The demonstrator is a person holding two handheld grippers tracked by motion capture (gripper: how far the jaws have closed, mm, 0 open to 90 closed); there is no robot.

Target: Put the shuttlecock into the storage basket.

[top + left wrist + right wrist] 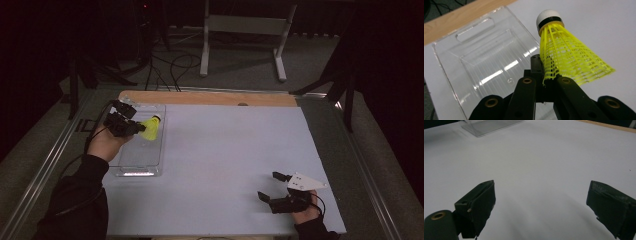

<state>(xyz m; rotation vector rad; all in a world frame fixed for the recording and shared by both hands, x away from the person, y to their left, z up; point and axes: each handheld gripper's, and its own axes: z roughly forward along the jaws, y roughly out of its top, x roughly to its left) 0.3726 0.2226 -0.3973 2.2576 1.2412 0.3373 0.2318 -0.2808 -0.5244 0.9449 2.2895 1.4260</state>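
Fingers of the left gripper (544, 77) are closed on the rim of the yellow skirt of a shuttlecock (566, 53), which is pinched at its lower edge between the two black jaws. From the grip, the skirt is seen to narrow upward toward the white cork with its black band, which is tilted away from the jaws. In the high view the left gripper (134, 129) is held by the left hand (102, 142) over the far end of a clear tray (150, 167), and the shuttlecock (151, 127) is carried above the tray, its cork pointed up and to the right. The tray (461, 67) is shown lying on the white table (599, 27), close to its far left corner, with a wooden strip (210, 97) along the table's far edge.

Fingers of the right gripper (541, 207) are spread wide apart with nothing between them; only bare table surface (544, 165) is seen in the gap. In the high view the right gripper (272, 187) is held low near the right front of the table (235, 150), well apart from the tray and the shuttlecock, and its jaws are pointed left.
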